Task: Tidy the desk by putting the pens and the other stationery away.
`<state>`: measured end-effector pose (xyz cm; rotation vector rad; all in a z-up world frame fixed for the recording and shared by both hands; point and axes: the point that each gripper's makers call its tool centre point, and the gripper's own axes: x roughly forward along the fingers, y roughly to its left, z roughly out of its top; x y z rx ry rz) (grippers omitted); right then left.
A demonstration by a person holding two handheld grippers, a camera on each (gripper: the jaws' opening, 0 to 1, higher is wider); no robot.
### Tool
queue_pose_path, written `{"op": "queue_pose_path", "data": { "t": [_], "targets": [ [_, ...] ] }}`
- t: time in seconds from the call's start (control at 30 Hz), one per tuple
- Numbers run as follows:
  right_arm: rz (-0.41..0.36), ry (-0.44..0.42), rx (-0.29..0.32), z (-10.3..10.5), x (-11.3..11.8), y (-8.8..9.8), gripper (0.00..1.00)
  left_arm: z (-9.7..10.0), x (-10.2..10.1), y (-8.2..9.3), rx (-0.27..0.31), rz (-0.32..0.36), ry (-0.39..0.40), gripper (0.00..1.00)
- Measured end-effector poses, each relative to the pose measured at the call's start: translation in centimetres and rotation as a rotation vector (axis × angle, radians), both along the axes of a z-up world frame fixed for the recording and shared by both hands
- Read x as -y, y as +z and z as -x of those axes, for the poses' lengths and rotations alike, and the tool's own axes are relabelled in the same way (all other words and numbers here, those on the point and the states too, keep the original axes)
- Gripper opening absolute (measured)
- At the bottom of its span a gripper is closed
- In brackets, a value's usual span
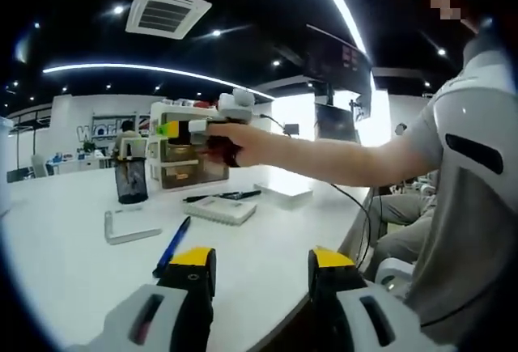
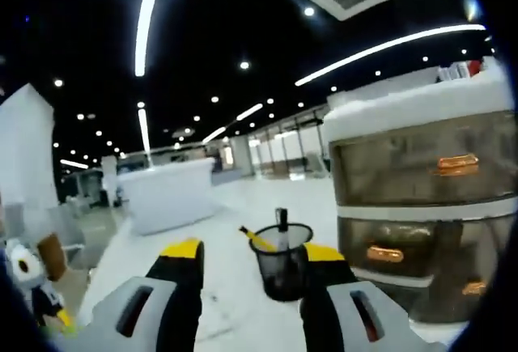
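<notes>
Hovering left gripper jaws wide, empty | right gripper jaws wide near pen cup, perhaps untouched

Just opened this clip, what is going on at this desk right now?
A person is tidying a white desk with two handheld grippers. The right gripper hangs open in front of a black mesh pen cup holding pens, beside a drawer organizer. The left gripper is open and empty. A blue pen, a notebook and a grey ruler-like piece lie on the desk.
</notes>
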<state>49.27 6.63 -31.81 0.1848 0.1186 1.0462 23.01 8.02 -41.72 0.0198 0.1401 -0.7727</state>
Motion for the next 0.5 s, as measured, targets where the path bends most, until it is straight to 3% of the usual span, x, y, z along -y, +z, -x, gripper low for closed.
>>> {"op": "queue_pose_path", "data": {
  "t": [0.33, 0.5],
  "targets": [
    [-0.007, 0.058, 0.033, 6.8, 4.4, 1.0, 0.46, 0.0, 1.7, 0.1, 0.002, -0.023, -0.033, 0.46],
    [-0.052, 0.050, 0.075, 10.0, 7.5, 1.2, 0.39, -0.1, 2.3, 0.3, 0.002, -0.021, -0.043, 0.46]
  ]
}}
